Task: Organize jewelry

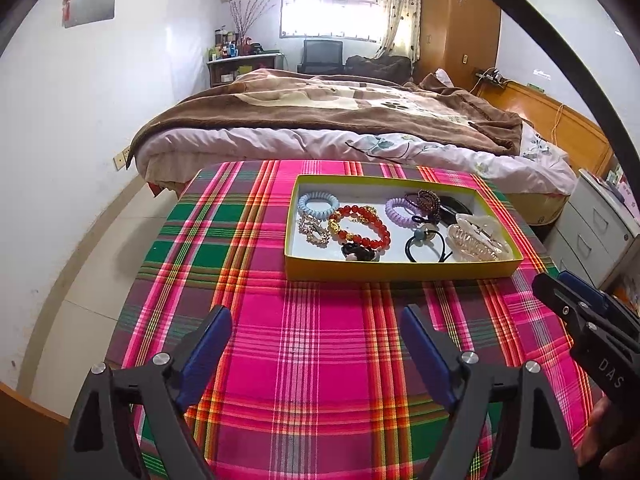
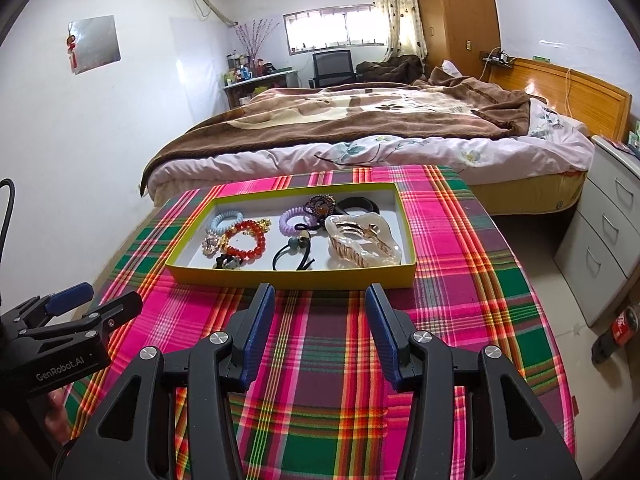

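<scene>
1. The left gripper (image 1: 316,316) hangs over the plaid tablecloth (image 1: 320,360), jaws spread wide with nothing between them.
2. The right gripper (image 2: 320,300) hovers just short of the tray, jaws parted about halfway and empty.
3. The yellow tray (image 2: 288,278) sits on the cloth ahead of both, holding the jewelry.
4. Inside lie a red bead bracelet (image 1: 366,226), a blue coil tie (image 1: 318,203), a purple coil tie (image 2: 294,219), a black hair tie (image 2: 292,258) and a clear claw clip (image 2: 362,244) at the right end.
5. A bed (image 1: 340,120) stands beyond the table.
</scene>
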